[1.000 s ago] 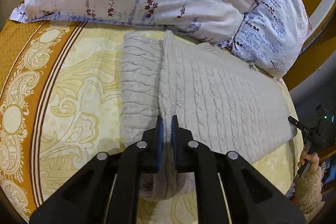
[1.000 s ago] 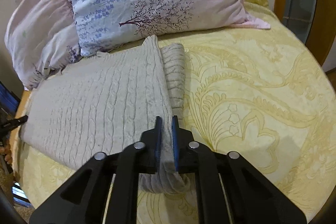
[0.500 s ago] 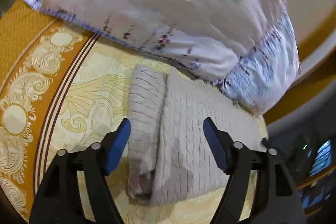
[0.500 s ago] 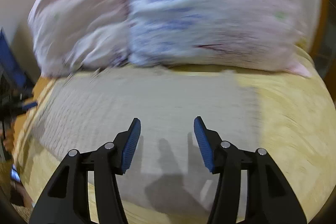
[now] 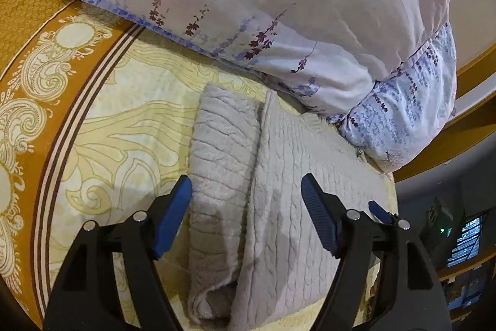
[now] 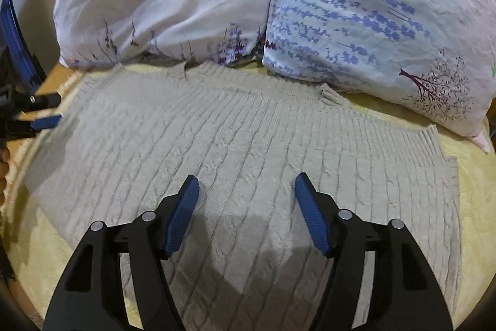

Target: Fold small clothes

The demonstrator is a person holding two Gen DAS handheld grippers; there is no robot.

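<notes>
A beige cable-knit sweater lies flat on the bed, its left part folded over as a thick strip. My left gripper hovers open over the fold line, and its pads touch no cloth. A blue fingertip of my right gripper shows at the sweater's right. In the right wrist view the sweater spreads wide below the pillows. My right gripper hangs above its middle with the jaws opening and nothing pinched between them. A fingertip of my left gripper shows at the far left.
Two floral pillows lean at the head of the bed, touching the sweater's far edge. The yellow bedspread has an orange patterned border. A wooden headboard and a dark room corner lie to the right.
Both grippers were shut on the sweater's folded edges and have let go and opened. The right gripper has swung left over the sweater's middle. The left gripper has shifted slightly and rolled.
</notes>
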